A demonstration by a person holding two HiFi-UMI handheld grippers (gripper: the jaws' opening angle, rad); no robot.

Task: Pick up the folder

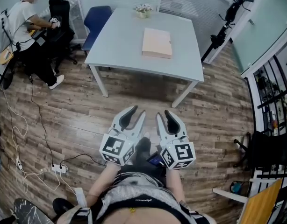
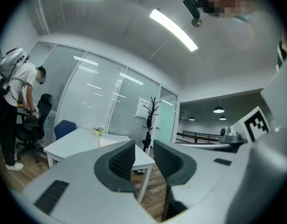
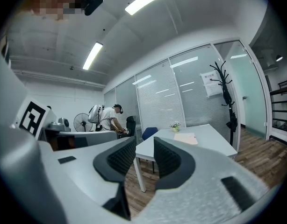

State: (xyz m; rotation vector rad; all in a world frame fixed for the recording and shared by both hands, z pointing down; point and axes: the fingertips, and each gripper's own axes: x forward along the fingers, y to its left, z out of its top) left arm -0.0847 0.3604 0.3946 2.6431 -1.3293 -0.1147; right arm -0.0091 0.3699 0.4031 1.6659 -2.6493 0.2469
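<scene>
The folder [image 1: 157,42] is a pale tan flat pack lying on the white table [image 1: 120,45], right of its middle and far ahead of me. Both grippers are held low near my body over the wooden floor, well short of the table and pointing level toward it. My left gripper [image 1: 136,112] is open with nothing between its jaws, and so is my right gripper [image 1: 165,114]. In the left gripper view the left gripper [image 2: 144,147] frames the table's corner, with the folder [image 2: 107,142] partly hidden by a jaw. Beyond the right gripper [image 3: 144,144] the folder [image 3: 186,137] shows on the tabletop.
A small flower pot [image 1: 143,10] stands at the table's far edge, a blue chair [image 1: 97,17] behind its left corner. A person [image 1: 23,24] leans over a desk at far left beside a black chair [image 1: 59,13]. Cables and a power strip [image 1: 57,168] lie on the floor at left; a coat stand [image 1: 231,14] is at right.
</scene>
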